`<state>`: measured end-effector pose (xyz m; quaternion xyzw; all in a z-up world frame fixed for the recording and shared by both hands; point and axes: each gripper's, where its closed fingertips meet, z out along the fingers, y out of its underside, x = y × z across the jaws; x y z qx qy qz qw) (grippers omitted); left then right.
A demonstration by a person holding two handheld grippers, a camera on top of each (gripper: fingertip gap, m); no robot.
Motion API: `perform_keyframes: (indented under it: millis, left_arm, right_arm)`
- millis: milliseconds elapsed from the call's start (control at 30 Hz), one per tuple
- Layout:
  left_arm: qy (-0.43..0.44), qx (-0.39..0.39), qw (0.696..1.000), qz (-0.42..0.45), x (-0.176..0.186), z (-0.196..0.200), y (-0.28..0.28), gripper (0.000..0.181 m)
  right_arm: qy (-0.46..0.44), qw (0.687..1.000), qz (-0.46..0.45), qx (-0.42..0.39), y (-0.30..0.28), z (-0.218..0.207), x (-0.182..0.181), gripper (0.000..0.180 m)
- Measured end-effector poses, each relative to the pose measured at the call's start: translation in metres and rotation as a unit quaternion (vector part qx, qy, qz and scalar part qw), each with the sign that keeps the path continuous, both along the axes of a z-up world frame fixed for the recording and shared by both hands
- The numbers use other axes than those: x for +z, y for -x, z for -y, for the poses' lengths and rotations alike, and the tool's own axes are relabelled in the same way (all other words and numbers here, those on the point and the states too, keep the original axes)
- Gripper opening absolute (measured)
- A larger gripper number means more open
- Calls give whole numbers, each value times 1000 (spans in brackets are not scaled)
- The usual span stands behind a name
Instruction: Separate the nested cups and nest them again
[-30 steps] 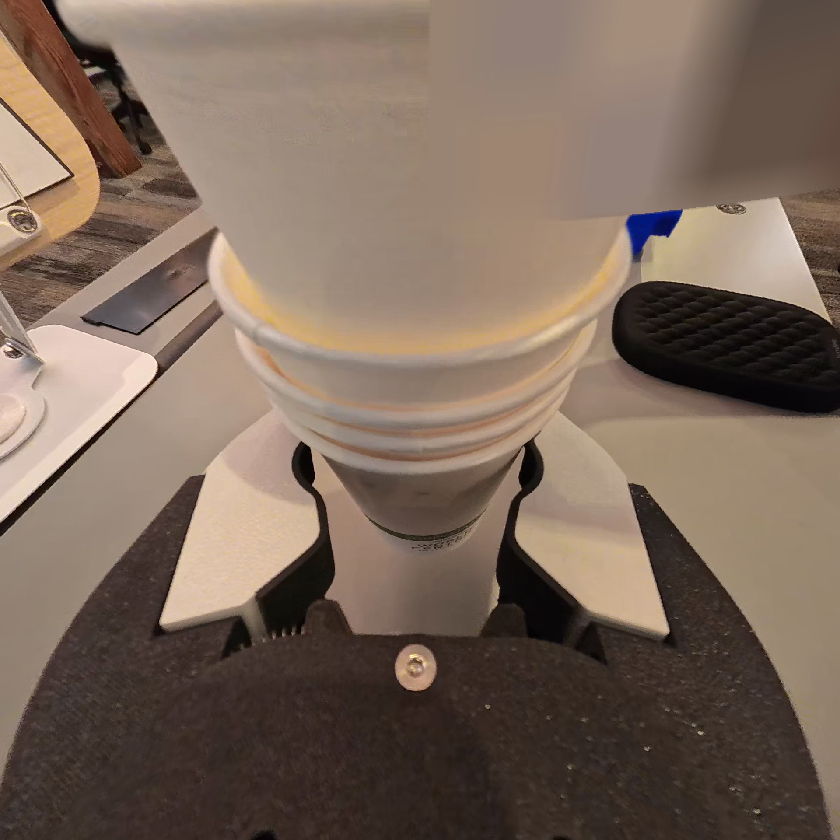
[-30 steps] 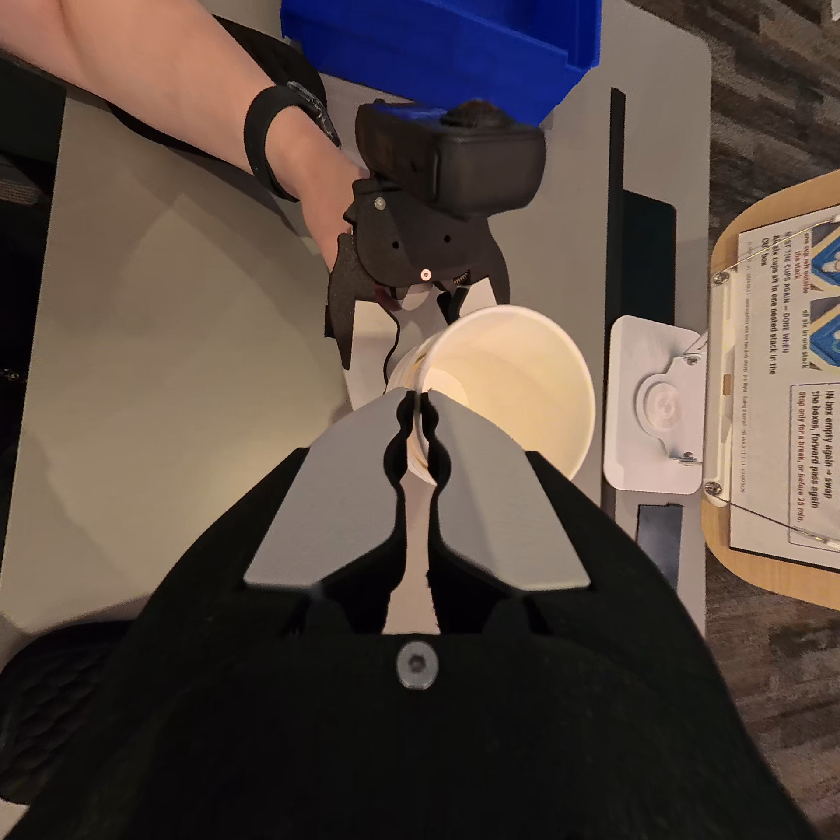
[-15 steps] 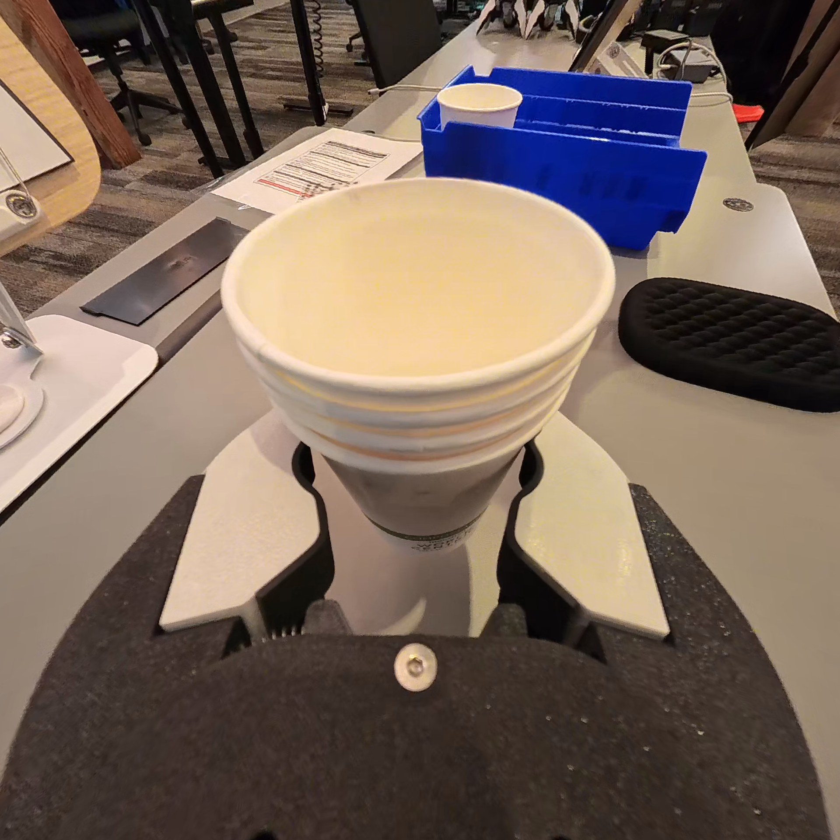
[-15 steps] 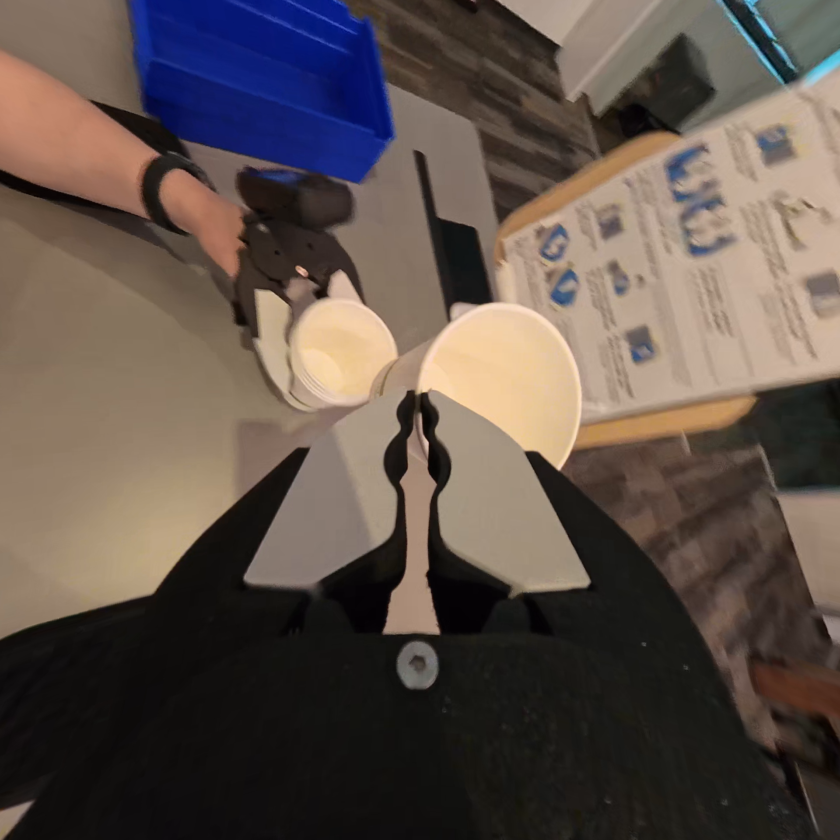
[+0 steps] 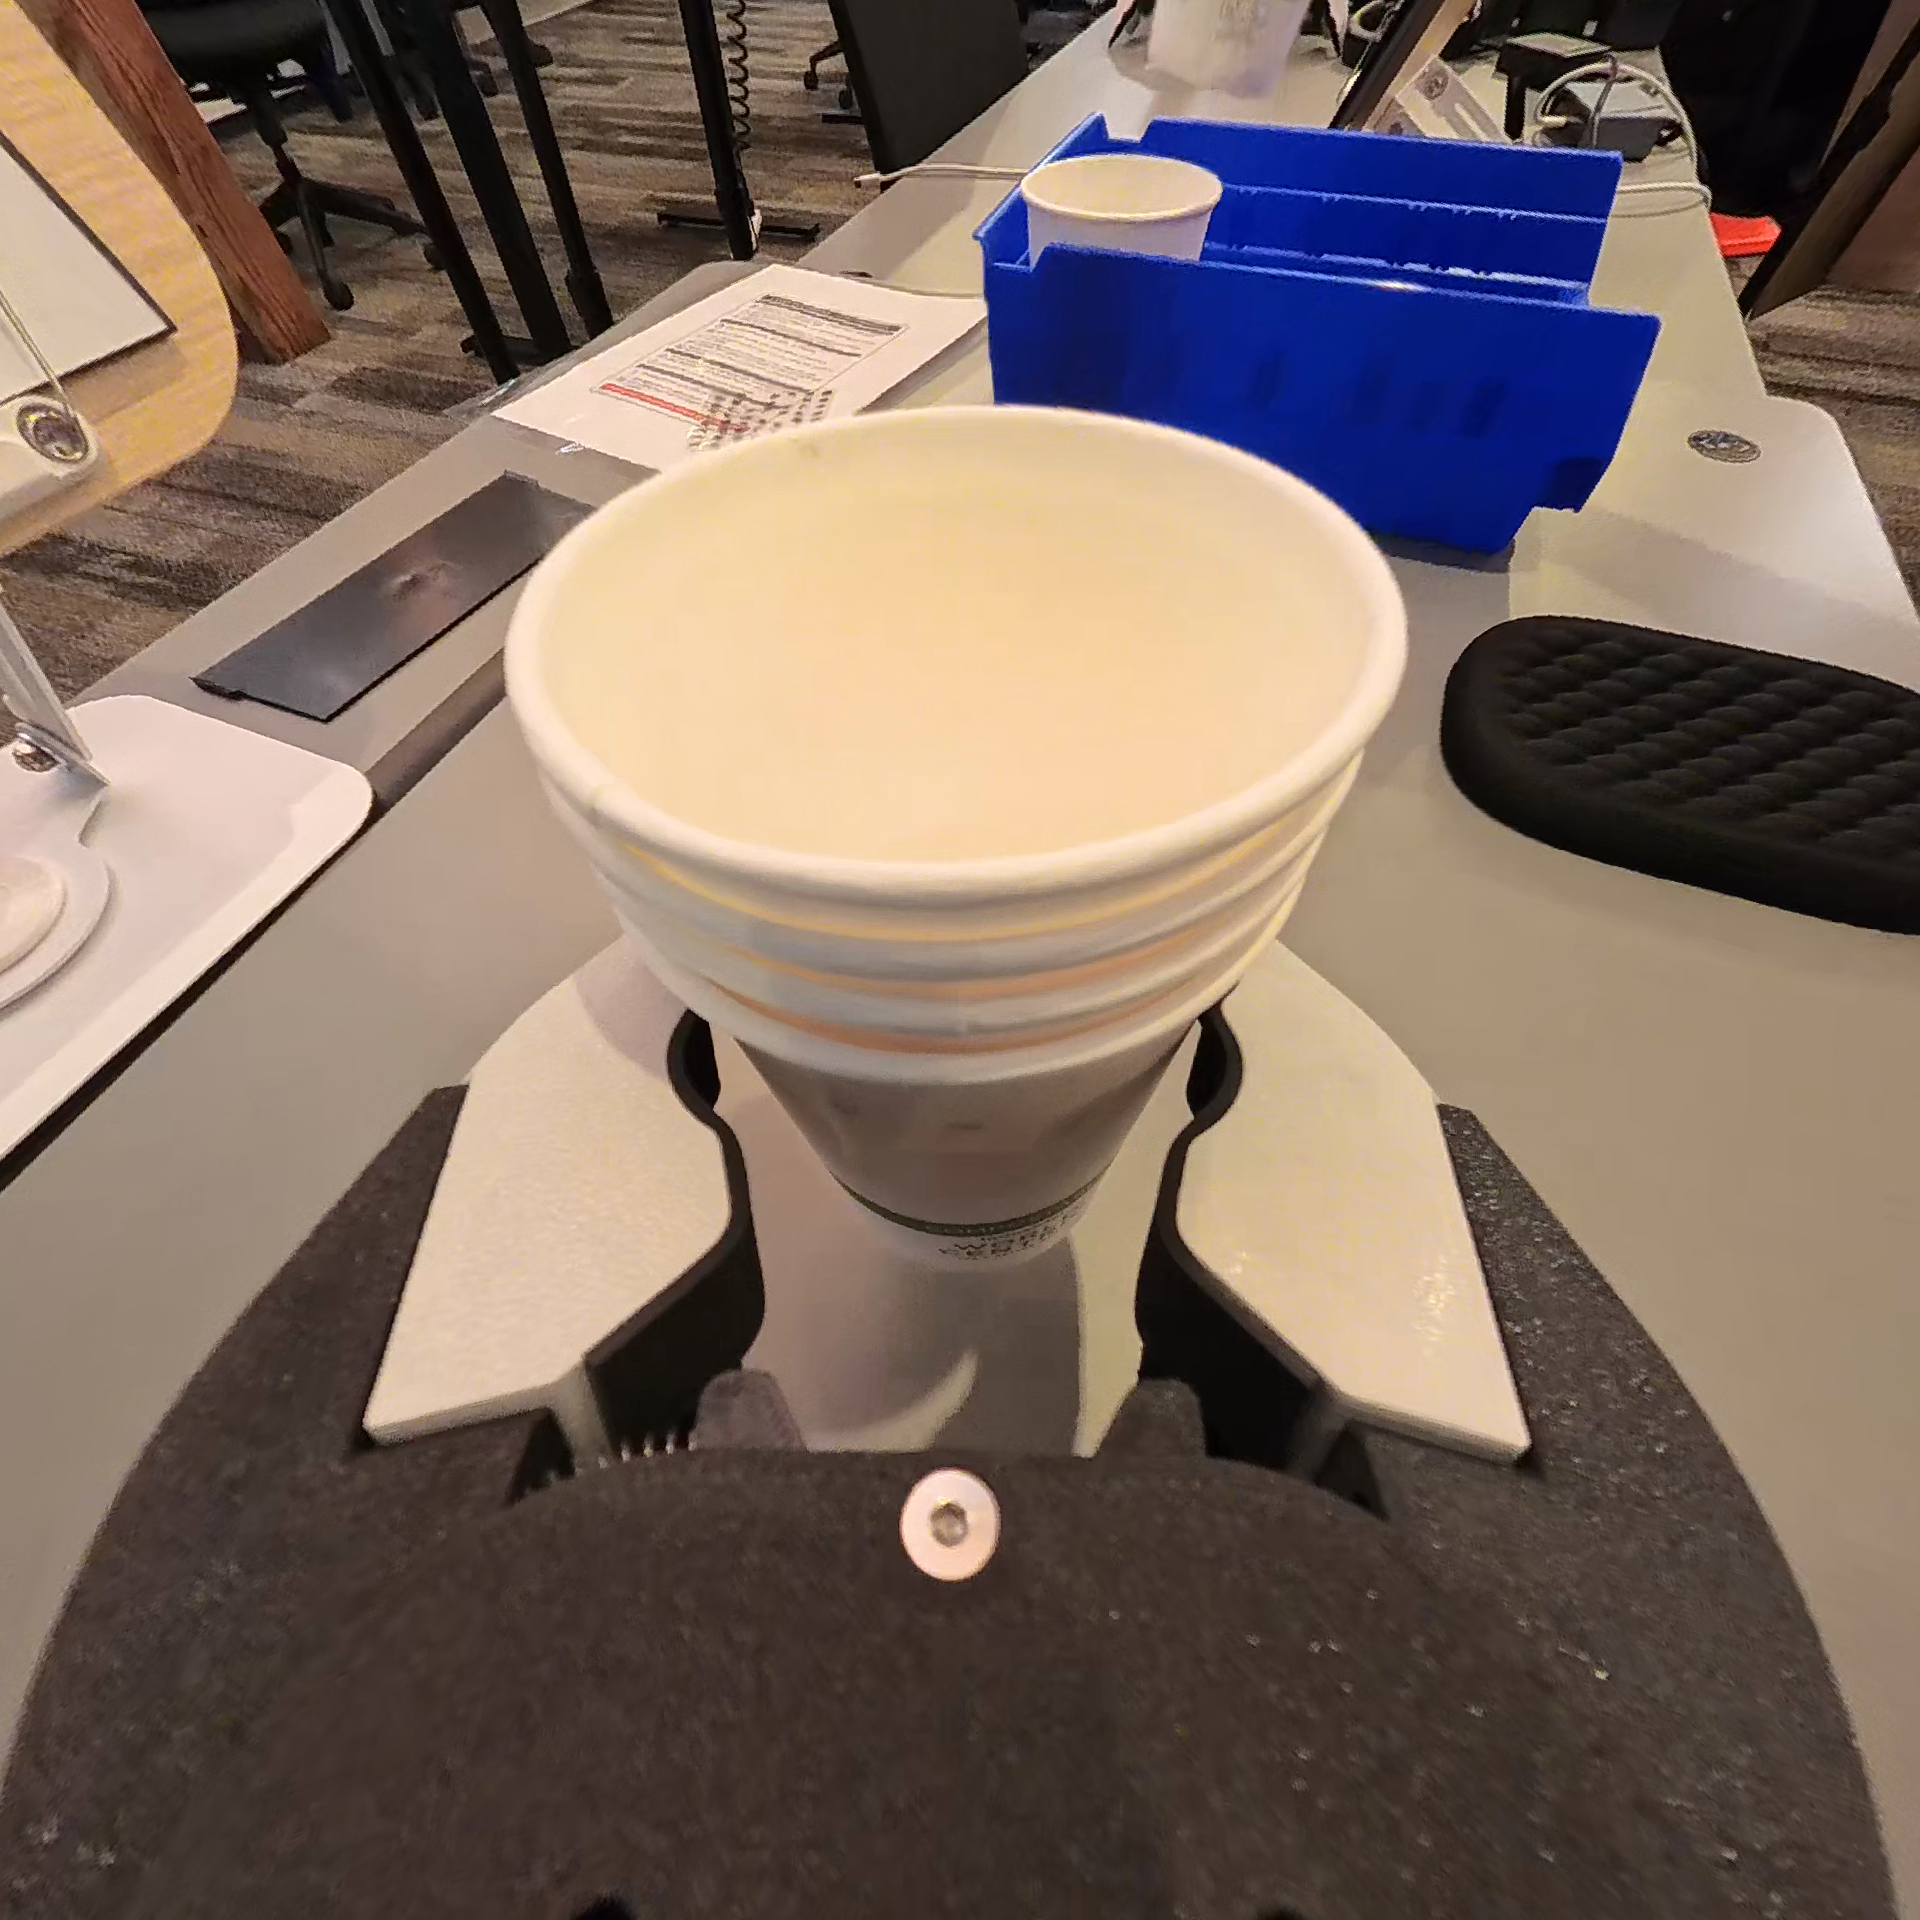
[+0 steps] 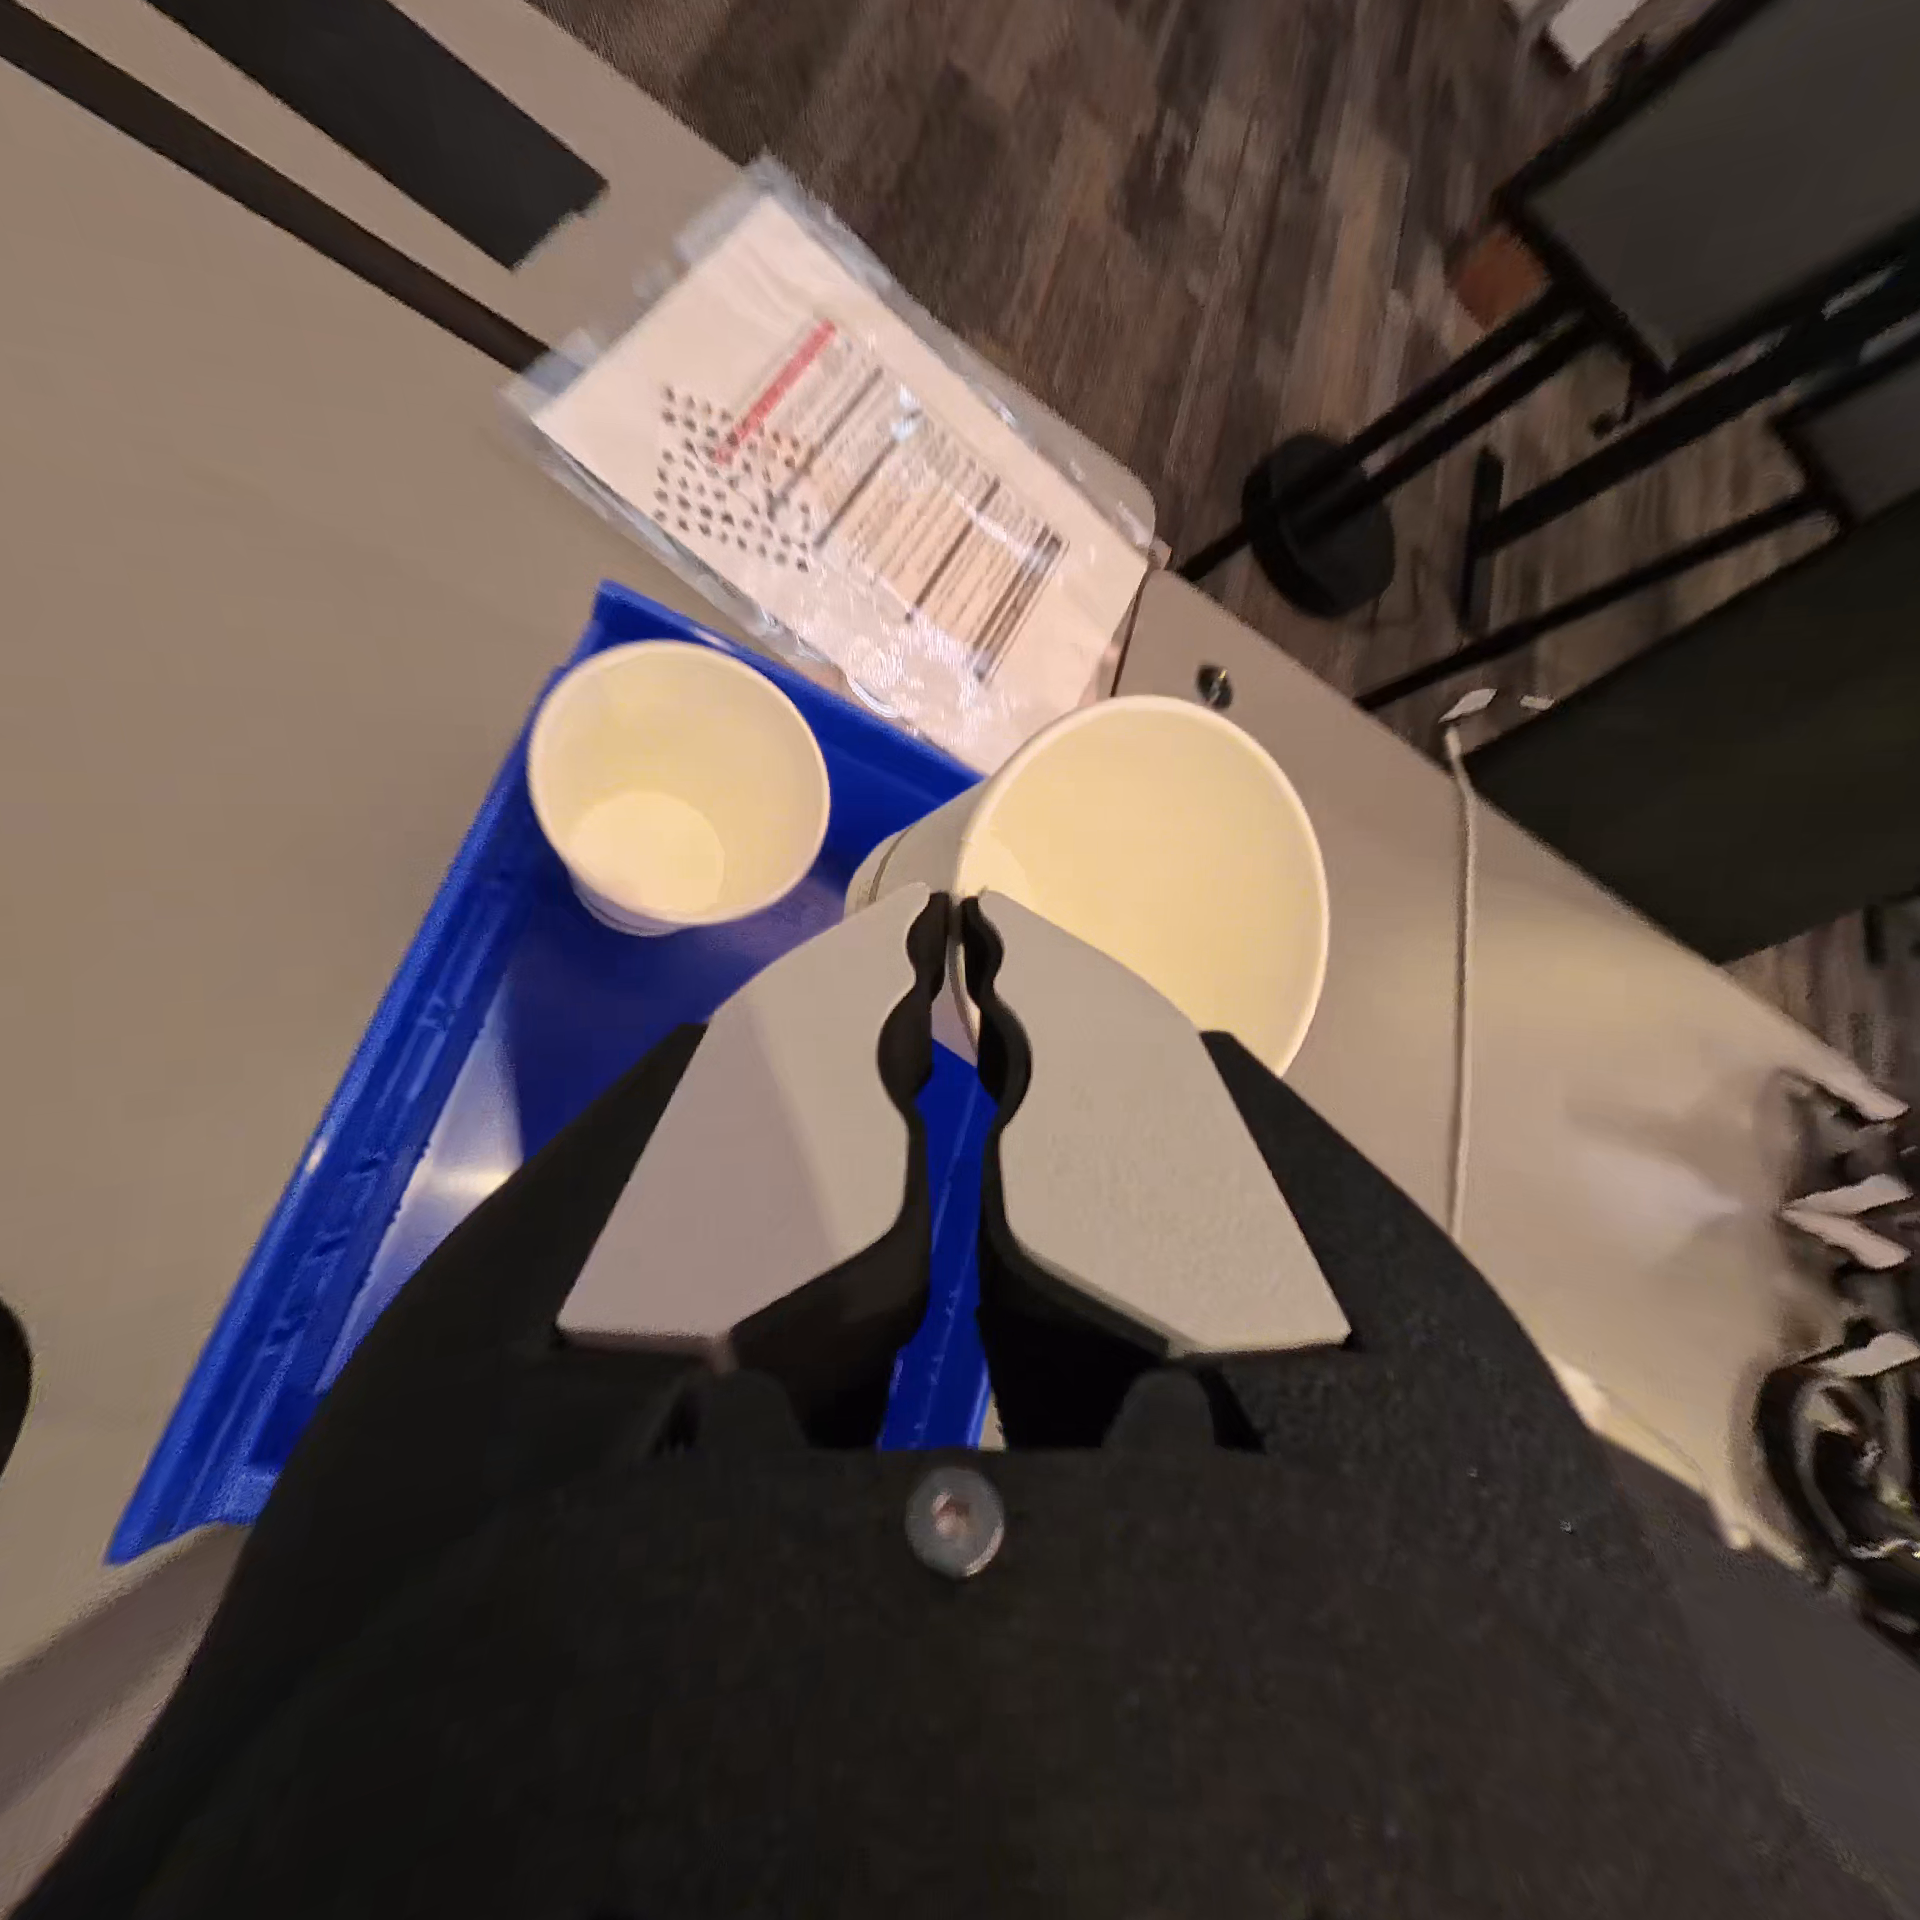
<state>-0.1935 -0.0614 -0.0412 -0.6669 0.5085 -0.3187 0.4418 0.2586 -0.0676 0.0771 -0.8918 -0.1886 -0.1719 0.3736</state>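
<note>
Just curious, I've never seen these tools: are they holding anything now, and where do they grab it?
Right hand-held gripper pinches one paper cup by its rim. Left hand-held gripper grips the cup stack around its lower wall.

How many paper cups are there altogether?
About 6: one cup pinched by the right gripper, one cup standing in the blue bin, and a nested stack of roughly four rims in the left gripper; more may hide inside.

Counting now: stack of nested cups showing four rims, one cup pinched, one cup in bin, two blue bins, one printed sheet.
</note>
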Motion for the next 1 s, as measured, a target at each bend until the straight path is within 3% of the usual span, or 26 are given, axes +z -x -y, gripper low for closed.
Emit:
perform_keyframes:
  millis: [233, 533, 833, 1000]
  left_arm:
    - [2, -1, 1000, -8, -7, -1, -1, 90]
    - [3, -6, 1000, -13, -10, 1, -2, 89]
    - [4, -7, 1000, -12, -10, 1, -2, 90]
    - [2, -6, 1000, -10, -7, 0, 0, 90]
  right_arm:
    - [55, 997, -45, -9, -20, -7, -73, 2]
    - [108, 994, -22, 4, -16, -23, -121, 3]
    - [103, 994, -22, 12, -14, -26, -128, 4]
    - [68, 998, 1, 5, -14, -23, -108, 18]
